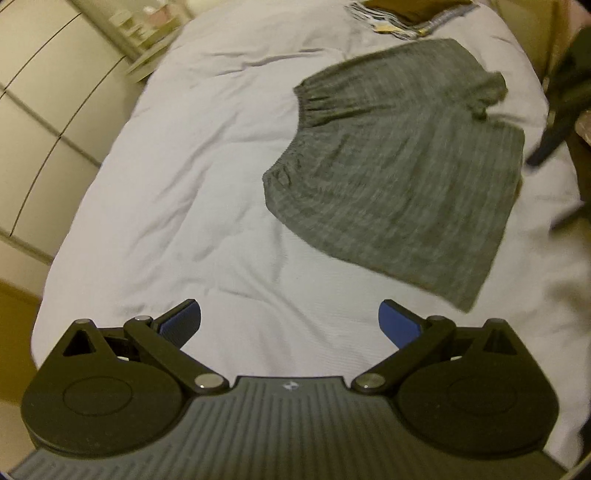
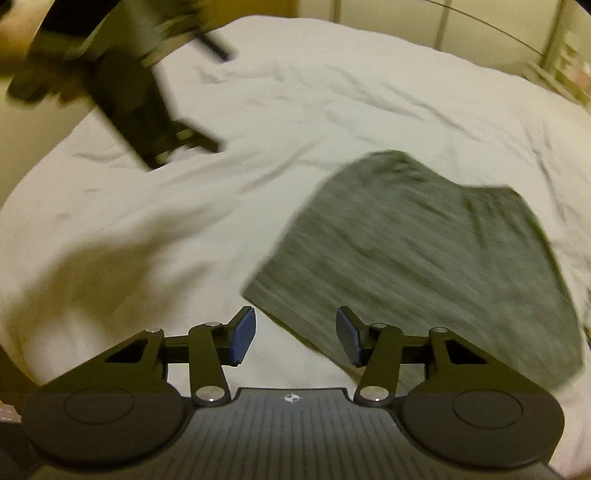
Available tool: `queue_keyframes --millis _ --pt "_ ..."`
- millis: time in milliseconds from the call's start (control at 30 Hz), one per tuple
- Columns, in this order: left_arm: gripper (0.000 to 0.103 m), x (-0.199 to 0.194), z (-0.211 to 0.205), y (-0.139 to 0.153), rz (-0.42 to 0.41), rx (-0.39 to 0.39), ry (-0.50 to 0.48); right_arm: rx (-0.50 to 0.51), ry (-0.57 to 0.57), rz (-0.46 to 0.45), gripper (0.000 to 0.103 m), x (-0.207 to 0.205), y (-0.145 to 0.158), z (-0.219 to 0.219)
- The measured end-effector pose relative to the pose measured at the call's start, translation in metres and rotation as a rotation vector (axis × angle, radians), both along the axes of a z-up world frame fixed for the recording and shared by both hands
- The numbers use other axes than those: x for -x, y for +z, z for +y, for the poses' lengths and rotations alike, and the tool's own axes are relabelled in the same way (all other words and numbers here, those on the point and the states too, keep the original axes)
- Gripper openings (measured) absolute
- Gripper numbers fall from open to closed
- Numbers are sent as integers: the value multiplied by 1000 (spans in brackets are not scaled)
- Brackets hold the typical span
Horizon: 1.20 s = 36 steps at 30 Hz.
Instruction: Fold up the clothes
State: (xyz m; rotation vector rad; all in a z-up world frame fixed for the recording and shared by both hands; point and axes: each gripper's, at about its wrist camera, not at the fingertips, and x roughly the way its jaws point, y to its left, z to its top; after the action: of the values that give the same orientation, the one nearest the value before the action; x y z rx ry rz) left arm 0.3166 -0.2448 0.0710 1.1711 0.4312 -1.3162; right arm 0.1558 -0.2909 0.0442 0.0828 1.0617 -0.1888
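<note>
A pair of grey shorts [image 1: 399, 166] lies spread flat on a bed [image 1: 192, 177] with a pale, wrinkled cover. The cloth is grey with thin lighter stripes, and one edge is gathered into small folds, like an elastic waistband. At the far edge one corner is turned up and makes a small bump. The rest of the cloth lies smooth.

The left gripper [image 1: 290, 325] is wide open and holds nothing; below it is only the bed cover. The shorts are ahead of it and to its right, not touching its blue pads [image 1: 181, 321].

The right gripper [image 2: 295, 336] is also open and empty. In its view the shorts [image 2: 424, 266] lie ahead and to the right, and the near corner of the cloth shows between its two fingers. I cannot tell if the pads touch the cloth.

Beyond the shorts, at the far end of the bed, lies a small pile of other clothes [image 1: 402, 18], blurred.
</note>
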Motion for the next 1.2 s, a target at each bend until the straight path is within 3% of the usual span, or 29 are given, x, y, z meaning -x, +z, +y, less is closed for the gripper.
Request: queue_keyframes --millis 267,400,433,567,900,1067,1167,1200 --pt "101 -51 -16 -41 20 -40 -124 107 0 118 60 -76 -91 45" --pt "101 -62 -15 -56 44 -64 -132 158 -17 195 53 -85 -116 36" --pt "101 -65 -15 -60 50 -70 -134 167 -14 190 48 -85 -115 33" --pt "101 -70 -22 -70 33 -62 -199 156 -25 147 3 -78 -84 16" --pt "96 -65 -95 -139 -285 -1 -715 -65 -170 0 4 -48 5 -40" --pt "89 -66 -138 -172 -439 37 -946 -109 -209 -29 4 -39 19 -56" --pt "72 -68 -162 -184 -494 30 -1067 -126 -227 -36 4 -35 19 -58" --pt "58 -68 -169 -185 -492 5 -1095 -133 -233 -39 4 -34 19 -59"
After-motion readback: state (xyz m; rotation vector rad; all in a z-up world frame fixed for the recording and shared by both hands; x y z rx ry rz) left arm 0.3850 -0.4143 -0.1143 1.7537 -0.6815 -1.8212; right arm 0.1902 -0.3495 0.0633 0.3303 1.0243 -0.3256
